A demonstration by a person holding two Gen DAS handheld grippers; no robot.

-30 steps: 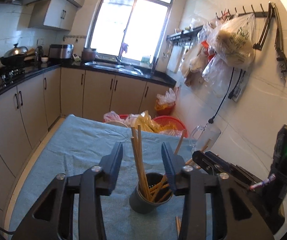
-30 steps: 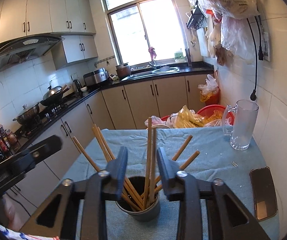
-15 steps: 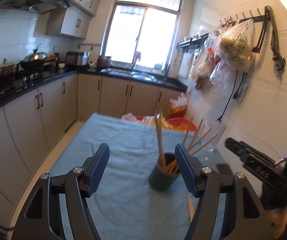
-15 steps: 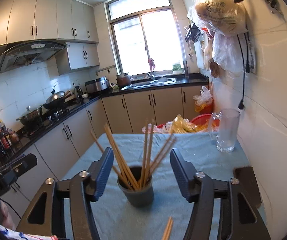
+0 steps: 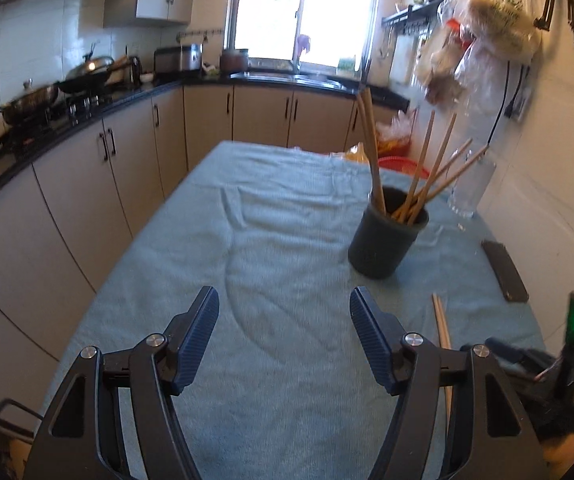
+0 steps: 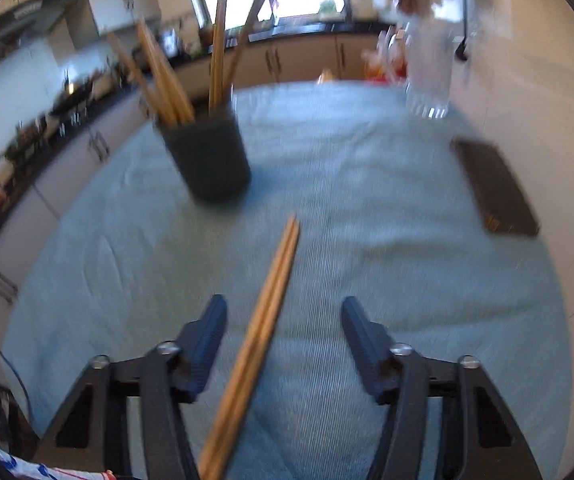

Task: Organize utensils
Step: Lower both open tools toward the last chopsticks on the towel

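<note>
Right gripper [image 6: 283, 332] dropped from cup [image 6: 207, 156] to loose chopsticks [image 6: 263, 332] on bench [image 6: 367, 264], closing, not yet pinching. Left gripper [image 5: 283, 332] open, empty. Last pair next.

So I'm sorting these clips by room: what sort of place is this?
A home kitchen, most likely. A wok sits on the stove along a dark counter with cabinets beneath, there is a sink under the window, and a cup of chopsticks stands on the cloth-covered table.

Plain tan chopsticks [image 6: 265, 320], dark grey holder cup [image 5: 385, 240], pale teal tablecloth [image 5: 279, 280], black phone [image 5: 504, 272].
</note>
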